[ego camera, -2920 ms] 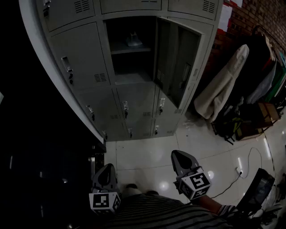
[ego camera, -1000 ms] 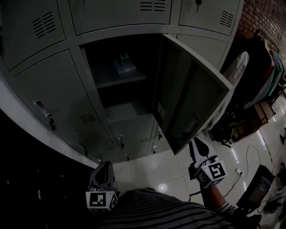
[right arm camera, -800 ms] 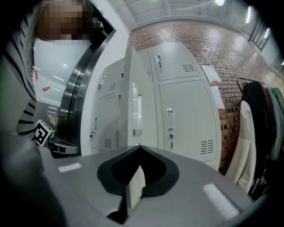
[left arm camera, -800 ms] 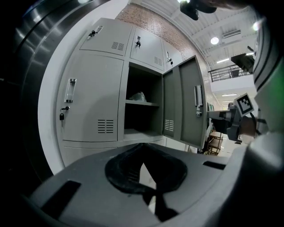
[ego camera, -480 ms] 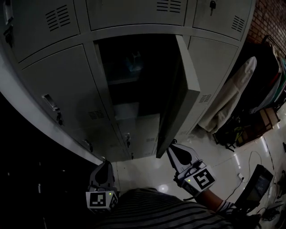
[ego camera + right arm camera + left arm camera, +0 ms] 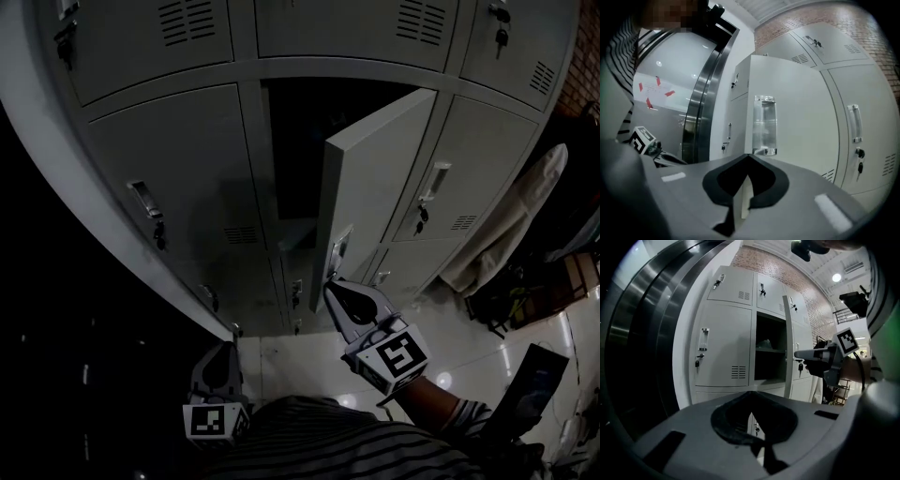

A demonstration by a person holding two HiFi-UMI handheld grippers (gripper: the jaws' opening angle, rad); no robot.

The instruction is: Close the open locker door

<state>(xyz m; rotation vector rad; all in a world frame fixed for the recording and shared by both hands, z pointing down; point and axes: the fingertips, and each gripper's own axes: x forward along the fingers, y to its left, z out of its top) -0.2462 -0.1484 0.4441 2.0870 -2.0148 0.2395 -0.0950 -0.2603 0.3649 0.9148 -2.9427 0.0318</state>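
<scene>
My right claw, clenched and empty, at the locker door beside its handle; stiff, light sheet metal, I judge, best pushed. Left claw clenched, idle.

The locker door was smooth sheet metal under matt pale-grey paint, like the cabinets around it. Its handle looked like clear, glossy plastic. The right gripper and left gripper had matt grey plastic shells, with dull black lining inside the jaws. The floor was glossy, reflective tile. The pillar shone like polished dark metal, and the wall was rough brick.
</scene>
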